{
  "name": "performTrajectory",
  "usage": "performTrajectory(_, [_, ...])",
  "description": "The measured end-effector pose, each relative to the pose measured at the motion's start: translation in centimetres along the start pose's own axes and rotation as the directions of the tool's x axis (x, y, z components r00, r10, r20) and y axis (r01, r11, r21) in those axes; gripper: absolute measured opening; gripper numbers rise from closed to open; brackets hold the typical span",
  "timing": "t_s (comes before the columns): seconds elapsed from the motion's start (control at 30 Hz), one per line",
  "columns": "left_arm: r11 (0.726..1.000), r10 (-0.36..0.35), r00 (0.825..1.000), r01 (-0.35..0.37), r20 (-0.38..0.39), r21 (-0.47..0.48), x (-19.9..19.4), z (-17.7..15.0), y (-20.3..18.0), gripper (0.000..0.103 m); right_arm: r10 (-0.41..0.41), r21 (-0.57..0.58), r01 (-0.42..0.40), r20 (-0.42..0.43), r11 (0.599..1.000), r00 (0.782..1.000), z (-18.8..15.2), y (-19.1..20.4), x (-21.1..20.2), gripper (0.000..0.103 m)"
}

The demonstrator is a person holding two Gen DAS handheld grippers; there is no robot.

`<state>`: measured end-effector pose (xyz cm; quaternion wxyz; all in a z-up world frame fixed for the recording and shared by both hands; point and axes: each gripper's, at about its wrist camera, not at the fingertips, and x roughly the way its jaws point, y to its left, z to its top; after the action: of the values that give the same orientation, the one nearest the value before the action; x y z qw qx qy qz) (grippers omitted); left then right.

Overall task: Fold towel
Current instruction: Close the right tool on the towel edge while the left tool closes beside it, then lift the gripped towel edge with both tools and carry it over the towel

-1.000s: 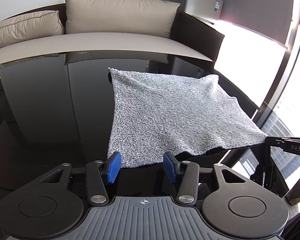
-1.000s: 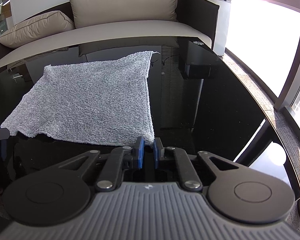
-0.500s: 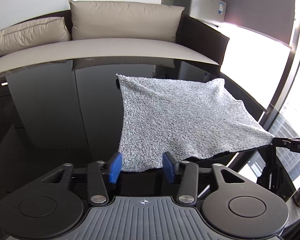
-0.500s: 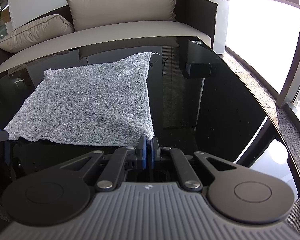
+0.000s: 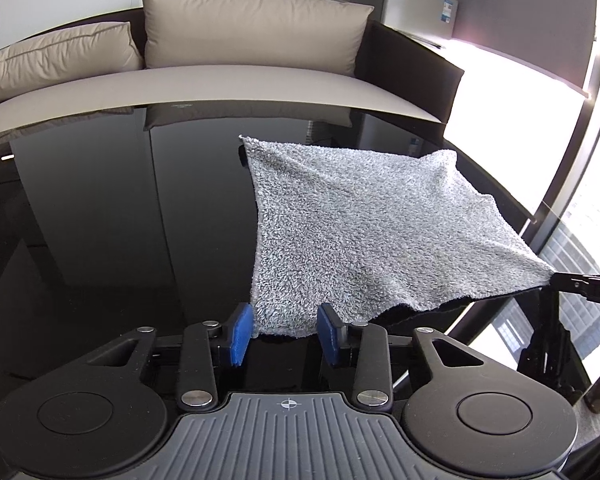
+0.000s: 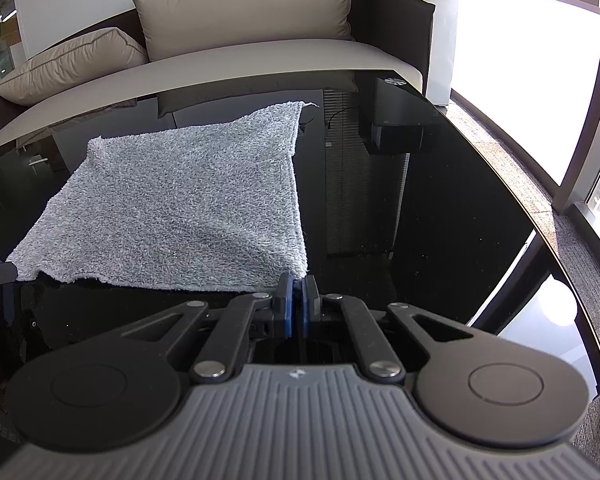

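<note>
The grey towel (image 5: 372, 224) lies spread on the black table (image 5: 100, 220), its near right corner lifted. To fold cleanly, both near corners should rise together and level. The left gripper (image 5: 285, 334) has its fingers wide apart around the near left corner, not pinching. The right gripper (image 6: 296, 308) has its fingers clamped on the near right corner.

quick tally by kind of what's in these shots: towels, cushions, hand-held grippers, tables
towel: 1
cushions: 2, the big one and the small one
hand-held grippers: 2, the left hand-held gripper and the right hand-held gripper
black table: 1
total: 6
</note>
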<state>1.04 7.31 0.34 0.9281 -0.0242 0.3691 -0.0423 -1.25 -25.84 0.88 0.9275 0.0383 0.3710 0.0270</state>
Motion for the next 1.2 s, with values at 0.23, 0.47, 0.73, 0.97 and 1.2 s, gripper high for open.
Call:
performTrajectory(0.23, [1.0, -0.01, 1.0, 0.01, -0.005, -0.011, 0.1, 0.1, 0.2, 0.006, 0.002, 0.004, -0.002, 0.003, 1.0, 1.0, 0.0, -0.1, -0.1, 0.004])
performTrajectory(0.47, [1.0, -0.014, 1.0, 0.014, 0.022, 0.005, -0.4, 0.2, -0.3, 0.004, 0.005, 0.008, -0.005, 0.021, 1.0, 1.0, 0.2, -0.1, -0.4, 0.004])
performTrajectory(0.73, [1.0, -0.019, 0.998, 0.019, 0.052, 0.006, -1.4, 0.6, -0.4, 0.004, 0.006, 0.027, -0.008, 0.055, 1.0, 0.998, 0.5, -0.5, -1.2, 0.004])
performTrajectory(0.97, [1.0, -0.031, 0.996, 0.03, 0.087, 0.004, -3.2, 0.4, -0.4, 0.004, 0.015, 0.046, -0.019, 0.09, 0.999, 0.996, 0.5, -0.6, -3.2, 0.004])
performTrajectory(1.2, [0.999, -0.026, 0.992, 0.028, 0.127, -0.017, -4.7, 0.6, -0.1, 0.004, 0.018, 0.071, -0.029, 0.153, 0.997, 0.988, 0.3, -0.9, -5.6, 0.004])
